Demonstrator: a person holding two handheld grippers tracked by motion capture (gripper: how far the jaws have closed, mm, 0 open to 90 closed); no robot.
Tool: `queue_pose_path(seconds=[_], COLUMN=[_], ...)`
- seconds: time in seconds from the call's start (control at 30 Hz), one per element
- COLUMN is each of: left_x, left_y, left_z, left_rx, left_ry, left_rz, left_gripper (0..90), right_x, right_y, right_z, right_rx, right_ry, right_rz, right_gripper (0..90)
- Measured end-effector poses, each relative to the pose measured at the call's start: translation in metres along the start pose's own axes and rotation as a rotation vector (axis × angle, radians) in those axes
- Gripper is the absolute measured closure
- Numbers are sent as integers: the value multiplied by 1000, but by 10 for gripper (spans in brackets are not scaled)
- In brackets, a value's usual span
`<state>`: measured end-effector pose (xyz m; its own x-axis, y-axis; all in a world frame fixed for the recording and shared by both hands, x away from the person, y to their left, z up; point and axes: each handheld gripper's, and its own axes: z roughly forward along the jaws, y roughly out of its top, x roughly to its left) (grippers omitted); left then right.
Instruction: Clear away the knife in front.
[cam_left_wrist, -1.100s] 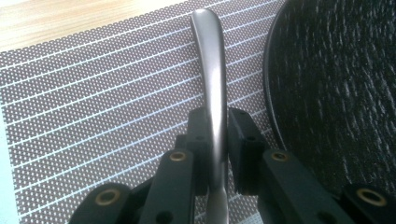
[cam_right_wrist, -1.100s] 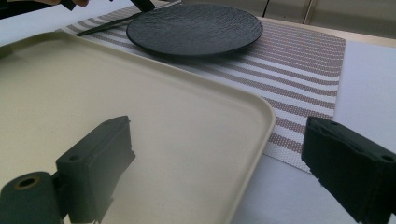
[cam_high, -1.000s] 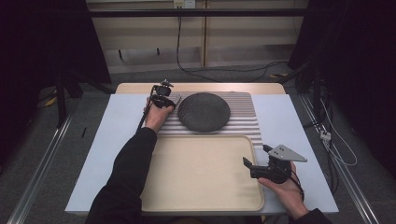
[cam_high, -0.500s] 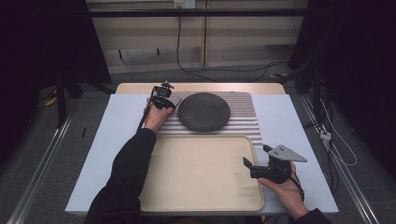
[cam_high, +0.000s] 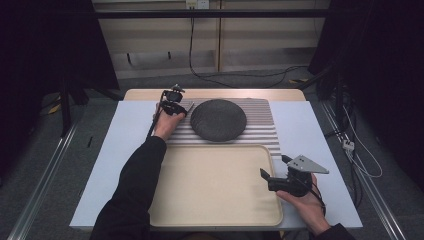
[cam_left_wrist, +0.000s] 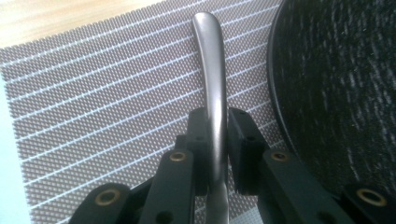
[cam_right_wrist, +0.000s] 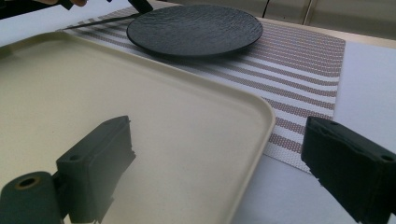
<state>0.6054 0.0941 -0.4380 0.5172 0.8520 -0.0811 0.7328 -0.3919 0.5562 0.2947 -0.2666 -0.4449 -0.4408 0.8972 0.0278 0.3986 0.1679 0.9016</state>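
Observation:
My left gripper is at the back left of the striped placemat, shut on the handle of a dark metal utensil. The handle lies on the mat just left of the black round plate; its working end is hidden under the jaws. My right gripper is open over the right rim of the beige tray, with nothing between its jaws. In the right gripper view the plate and the thin utensil lie far ahead.
The tray lies at the front of a pale blue table cover, and the placemat lies behind it. A wooden table edge runs along the back. Cables trail on the floor beyond the table.

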Motion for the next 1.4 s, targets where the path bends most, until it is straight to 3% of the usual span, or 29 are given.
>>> queue_pose_path(seconds=[0.17,0.47,0.6,0.73,1.2,1.4], left_x=[3,1,-7,-14,-18,-26], left_y=[1,-1,-4,-7,-30,-39], left_z=[-9,-26,-32,-39,-64,-75], left_rx=[-11,-34,-32,-53,-96,-115], left_ry=[11,-10,-8,-21,-53,-62], left_rz=[-7,13,37,34,22,41], left_gripper=[801,801,801,801,801,801], right_x=[0,1,1,1,2,2], right_y=[0,0,0,0,1,1], right_z=[0,0,-1,0,-1,-1], right_rx=[0,0,-1,-1,-4,-3], right_ry=[-1,-5,-7,-9,-14,-15], right_rz=[0,-2,-3,-7,-13,-13], right_gripper=[88,88,88,88,89,90])
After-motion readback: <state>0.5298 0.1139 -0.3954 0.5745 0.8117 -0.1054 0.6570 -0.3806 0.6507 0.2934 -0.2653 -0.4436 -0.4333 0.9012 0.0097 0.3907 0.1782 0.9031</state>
